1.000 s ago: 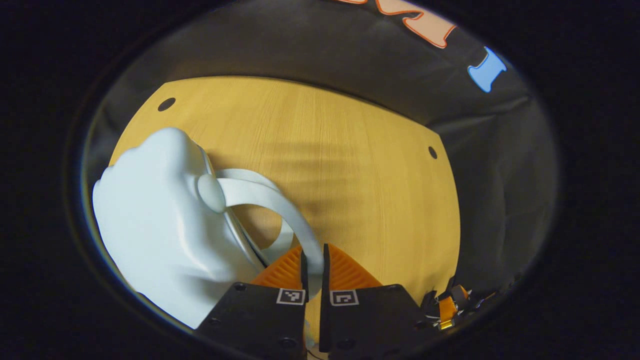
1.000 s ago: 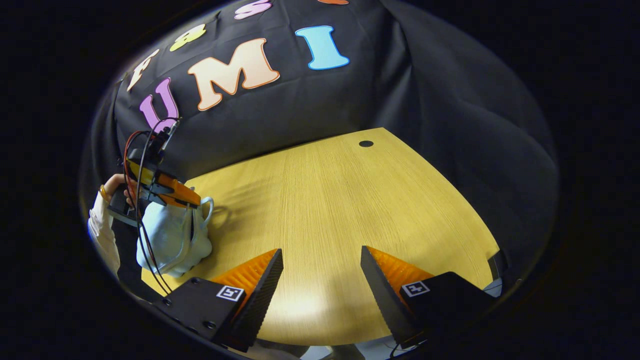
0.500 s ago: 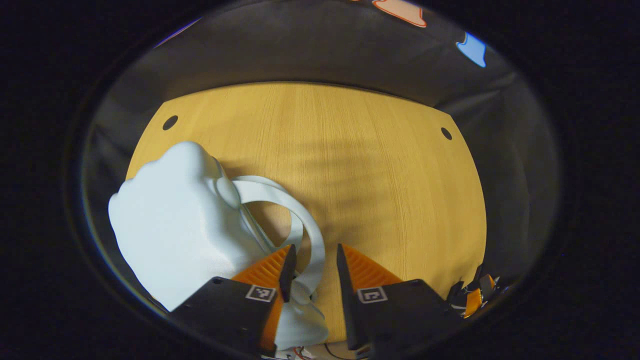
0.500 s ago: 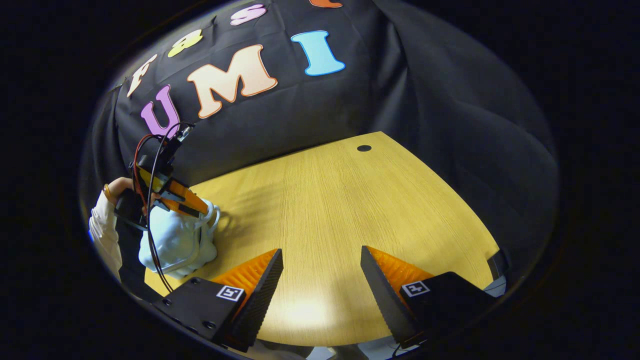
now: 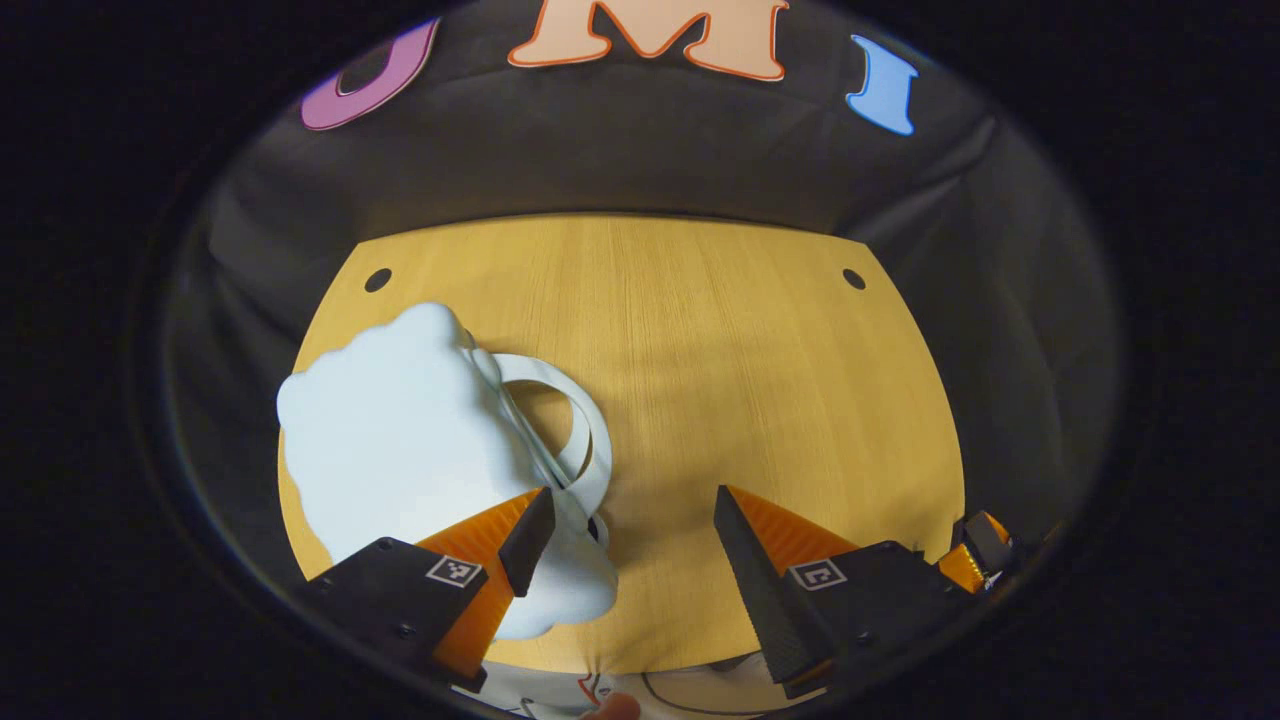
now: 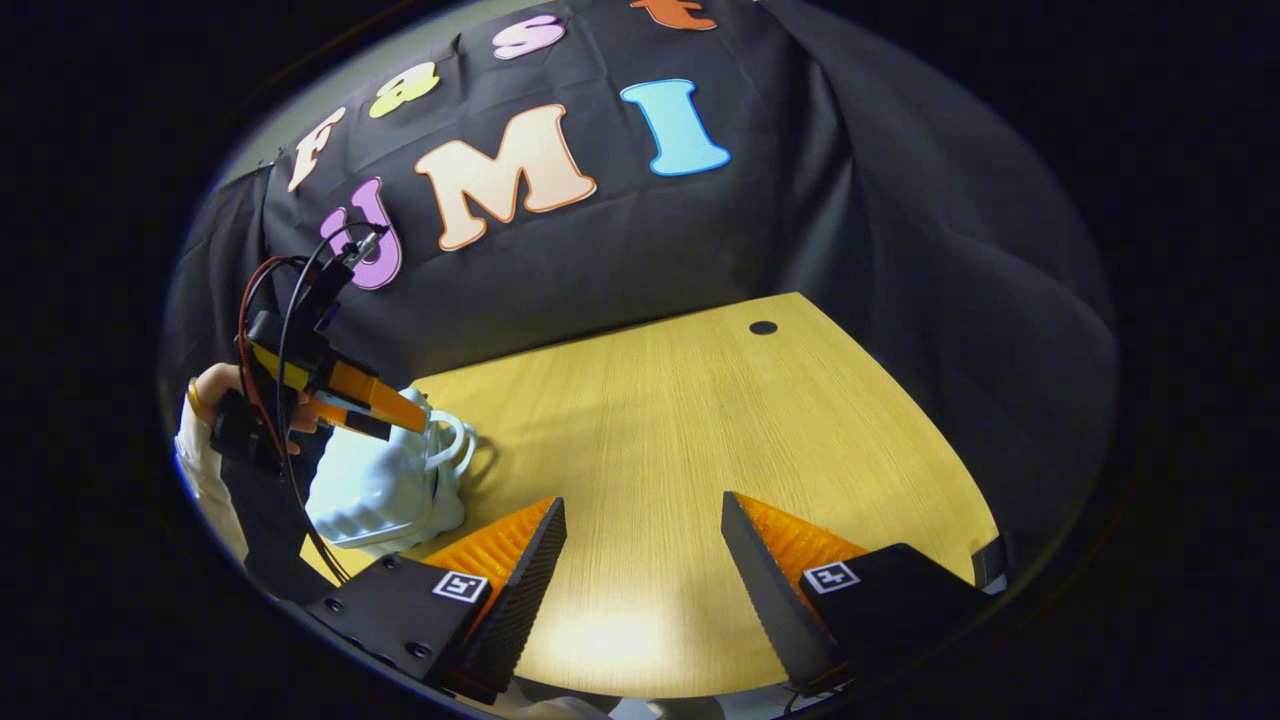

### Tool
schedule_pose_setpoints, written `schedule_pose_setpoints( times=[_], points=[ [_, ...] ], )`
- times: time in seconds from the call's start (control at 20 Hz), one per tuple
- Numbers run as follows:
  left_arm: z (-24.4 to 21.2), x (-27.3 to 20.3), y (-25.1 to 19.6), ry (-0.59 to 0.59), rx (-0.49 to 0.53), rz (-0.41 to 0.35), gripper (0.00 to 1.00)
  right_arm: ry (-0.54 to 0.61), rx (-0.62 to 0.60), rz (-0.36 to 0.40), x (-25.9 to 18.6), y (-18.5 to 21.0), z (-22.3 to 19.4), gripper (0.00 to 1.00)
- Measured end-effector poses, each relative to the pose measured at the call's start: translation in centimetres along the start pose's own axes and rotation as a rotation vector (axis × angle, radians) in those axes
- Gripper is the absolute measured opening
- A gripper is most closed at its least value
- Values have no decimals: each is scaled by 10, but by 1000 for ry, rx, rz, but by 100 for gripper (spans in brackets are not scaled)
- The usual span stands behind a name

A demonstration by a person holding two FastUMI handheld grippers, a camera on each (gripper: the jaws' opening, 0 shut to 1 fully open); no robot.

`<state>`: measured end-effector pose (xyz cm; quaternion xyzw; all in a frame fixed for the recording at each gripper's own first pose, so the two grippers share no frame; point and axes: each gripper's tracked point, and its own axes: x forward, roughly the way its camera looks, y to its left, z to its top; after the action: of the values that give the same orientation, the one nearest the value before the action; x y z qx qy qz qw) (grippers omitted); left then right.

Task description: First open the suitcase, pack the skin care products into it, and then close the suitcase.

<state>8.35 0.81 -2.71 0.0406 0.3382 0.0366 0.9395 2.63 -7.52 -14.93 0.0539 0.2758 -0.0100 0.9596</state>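
Now both ribbed orange claws [image 5: 620, 525] [image 6: 643, 535] gape wide beside the lumpy white suitcase [image 5: 400, 440] on grained wood.

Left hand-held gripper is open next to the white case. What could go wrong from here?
1. The white case sits at the table's near-left corner, so a push might slide it off.
2. The left hand-held gripper hangs open just by the handle loops; a finger might snag one and drag the case.
3. No skin care products lie on the table, and the right hand-held gripper hovers open.
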Motion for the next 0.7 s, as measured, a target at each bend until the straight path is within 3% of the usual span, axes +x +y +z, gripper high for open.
schedule_pose_setpoints(
  times=[0.3, 0.7],
  points=[
    [-38, -30, -22, -61, -58, -18, 95, 13, -45, 57, -10, -3, 5, 98],
    [-93, -31, -44, -34, -182, -64, 95, 27, -72, 115, -12, 0, 3, 98]
  ],
)
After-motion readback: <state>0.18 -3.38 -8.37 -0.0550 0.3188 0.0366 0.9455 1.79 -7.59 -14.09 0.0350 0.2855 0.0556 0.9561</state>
